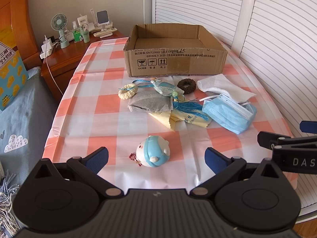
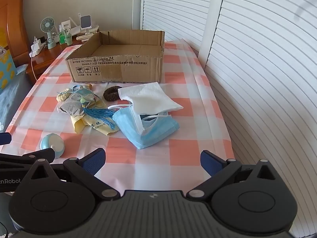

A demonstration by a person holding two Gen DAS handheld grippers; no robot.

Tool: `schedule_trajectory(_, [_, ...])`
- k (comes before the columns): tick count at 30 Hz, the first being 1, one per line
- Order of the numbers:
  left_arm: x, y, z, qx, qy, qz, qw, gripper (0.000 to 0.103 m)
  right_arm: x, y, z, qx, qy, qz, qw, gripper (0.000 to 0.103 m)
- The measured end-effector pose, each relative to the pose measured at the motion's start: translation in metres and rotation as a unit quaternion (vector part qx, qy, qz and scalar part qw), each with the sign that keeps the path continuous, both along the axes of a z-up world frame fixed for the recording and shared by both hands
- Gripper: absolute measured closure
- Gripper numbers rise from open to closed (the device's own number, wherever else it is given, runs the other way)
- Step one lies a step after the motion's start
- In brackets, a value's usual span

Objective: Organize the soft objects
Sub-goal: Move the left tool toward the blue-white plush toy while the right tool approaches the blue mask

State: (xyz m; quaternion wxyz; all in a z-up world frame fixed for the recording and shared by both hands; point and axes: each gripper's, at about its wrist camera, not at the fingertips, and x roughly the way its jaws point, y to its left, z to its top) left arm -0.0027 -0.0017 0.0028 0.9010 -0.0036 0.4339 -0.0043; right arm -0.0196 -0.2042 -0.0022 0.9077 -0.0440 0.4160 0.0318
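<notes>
An open cardboard box (image 1: 174,63) (image 2: 116,69) stands empty at the far end of the checked table. In front of it lie a blue face mask (image 1: 229,115) (image 2: 150,132), a white cloth (image 1: 223,87) (image 2: 150,99), a brown scrunchie (image 1: 186,86) (image 2: 111,94), a cream scrunchie (image 1: 127,92), a grey pouch (image 1: 148,104), a blue tasselled sachet (image 1: 166,89) and a yellow cloth (image 1: 186,122). A blue-and-white round toy (image 1: 153,151) (image 2: 53,144) lies nearest. My left gripper (image 1: 156,159) is open just before the toy. My right gripper (image 2: 153,161) is open, short of the mask.
A wooden nightstand (image 1: 65,59) at the left rear holds a small fan (image 1: 59,25), bottles and chargers. A bed with a grey cover (image 1: 17,119) runs along the left. White louvred doors (image 1: 267,29) stand close behind and to the right of the table.
</notes>
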Motion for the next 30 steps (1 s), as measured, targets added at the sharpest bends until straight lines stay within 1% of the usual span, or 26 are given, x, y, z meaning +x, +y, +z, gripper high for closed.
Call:
schedule_trajectory(21, [0.0002,0.0002,0.0005,0.000,-0.001,0.000,1.0000,0.001,0.0006,-0.0011,0.0044,0.000,-0.003,-0.001,1.000,0.000])
schedule_trajectory(30, [0.0013,-0.0004,0.0078,0.001,-0.001,-0.001,1.0000,0.001,0.0008,-0.0017,0.0068,0.000,-0.004,-0.002,1.000,0.000])
